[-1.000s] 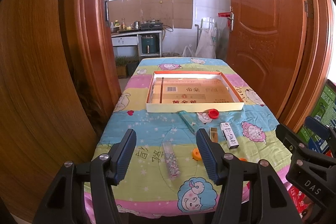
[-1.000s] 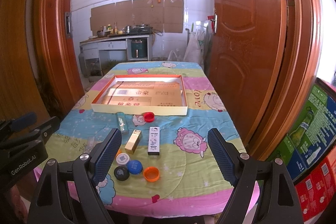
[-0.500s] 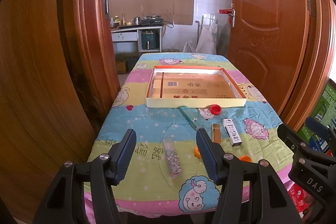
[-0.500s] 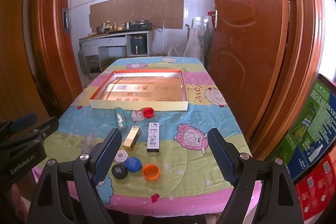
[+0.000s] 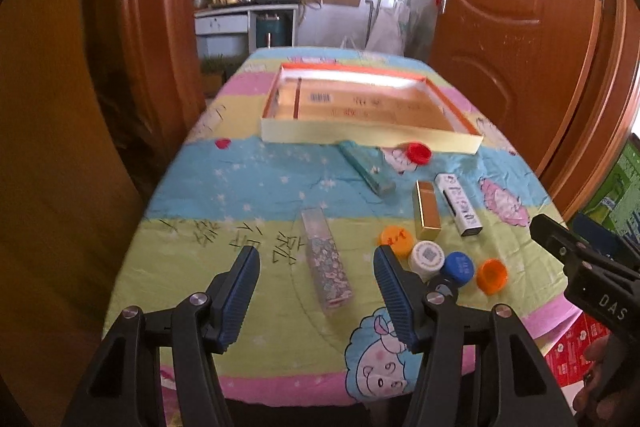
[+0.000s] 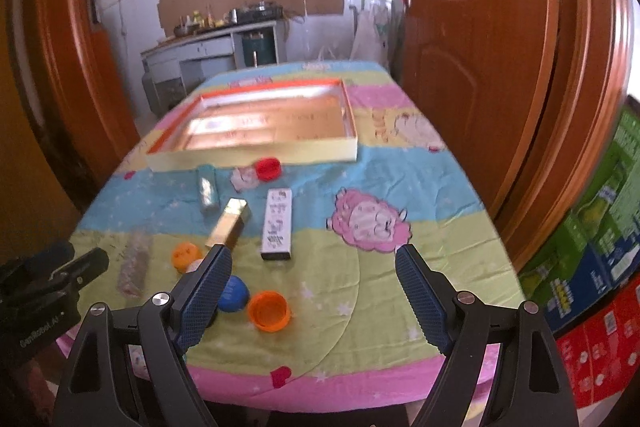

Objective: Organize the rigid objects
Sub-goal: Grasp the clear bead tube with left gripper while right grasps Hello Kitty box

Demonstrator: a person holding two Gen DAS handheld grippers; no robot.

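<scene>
A shallow cardboard tray (image 5: 372,137) (image 6: 256,155) with an orange rim lies mid-table. In front of it lie a teal box (image 5: 368,169) (image 6: 208,191), a red cap (image 5: 418,151) (image 6: 268,169), a gold box (image 5: 426,211) (image 6: 230,223), a white printed box (image 5: 458,205) (image 6: 278,225) and a clear glittery box (image 5: 326,263) (image 6: 134,265). Orange (image 5: 396,239), white (image 5: 428,257), blue (image 5: 460,267) (image 6: 234,293) and open orange (image 5: 492,275) (image 6: 269,310) caps cluster near the front. My left gripper (image 5: 316,281) hangs open above the glittery box. My right gripper (image 6: 314,291) is open above the cloth right of the caps.
The table wears a striped cartoon cloth (image 5: 248,187) and stands between wooden doors (image 5: 508,27) (image 6: 472,47). Stacked printed cartons (image 6: 592,259) sit by its right side. A kitchen counter (image 5: 244,15) stands at the far wall.
Both grippers have sunk toward the table and tilted further down, so the boxes and caps look larger and closer. Nothing on the table has moved.
</scene>
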